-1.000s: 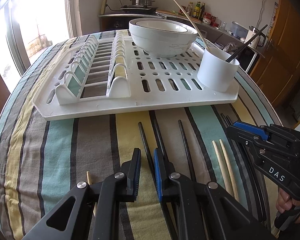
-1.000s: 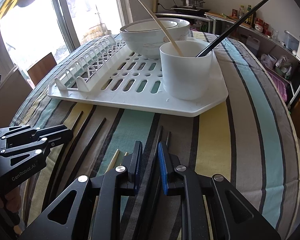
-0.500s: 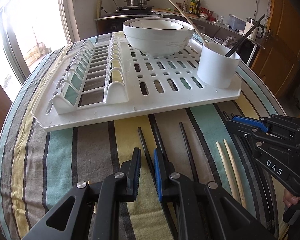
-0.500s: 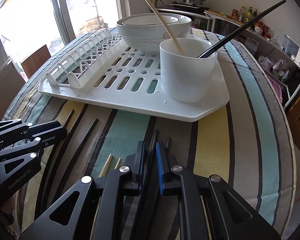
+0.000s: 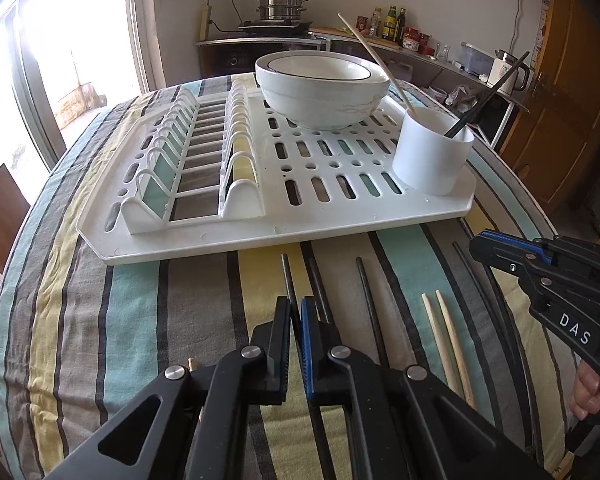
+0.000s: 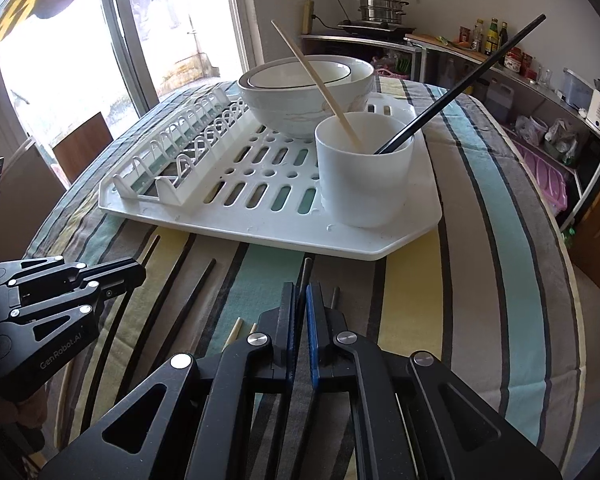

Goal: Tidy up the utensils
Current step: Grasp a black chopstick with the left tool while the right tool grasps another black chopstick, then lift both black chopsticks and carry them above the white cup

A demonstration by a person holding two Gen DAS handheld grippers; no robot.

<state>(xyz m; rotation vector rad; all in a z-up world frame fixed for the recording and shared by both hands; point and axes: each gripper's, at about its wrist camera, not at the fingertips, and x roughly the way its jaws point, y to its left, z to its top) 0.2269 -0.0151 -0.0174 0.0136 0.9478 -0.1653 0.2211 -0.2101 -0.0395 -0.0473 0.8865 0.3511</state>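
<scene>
From the left wrist: jaws of the left gripper (image 5: 295, 308) just drawn closer, now down to a narrow slit and pinching a black chopstick (image 5: 286, 276) flat on the striped cloth (image 5: 100, 320), its tip poking out ahead of the fingers. To the right of the fingers, another dark chopstick (image 5: 366, 292), then a pale wooden pair (image 5: 440, 328), then the right gripper (image 5: 480, 242) low over the cloth. Ahead of the fingers, a white drying rack (image 5: 340, 236) bearing stacked bowls (image 5: 320, 96) and, ahead and to the right, a white cup (image 5: 432, 160) holding one pale stick and one black. From the right wrist: jaws likewise just closed further, narrow, clamped on the other black chopstick (image 6: 306, 272). Just right of the fingers, a further dark stick tip (image 6: 334, 296); cup straight ahead.
</scene>
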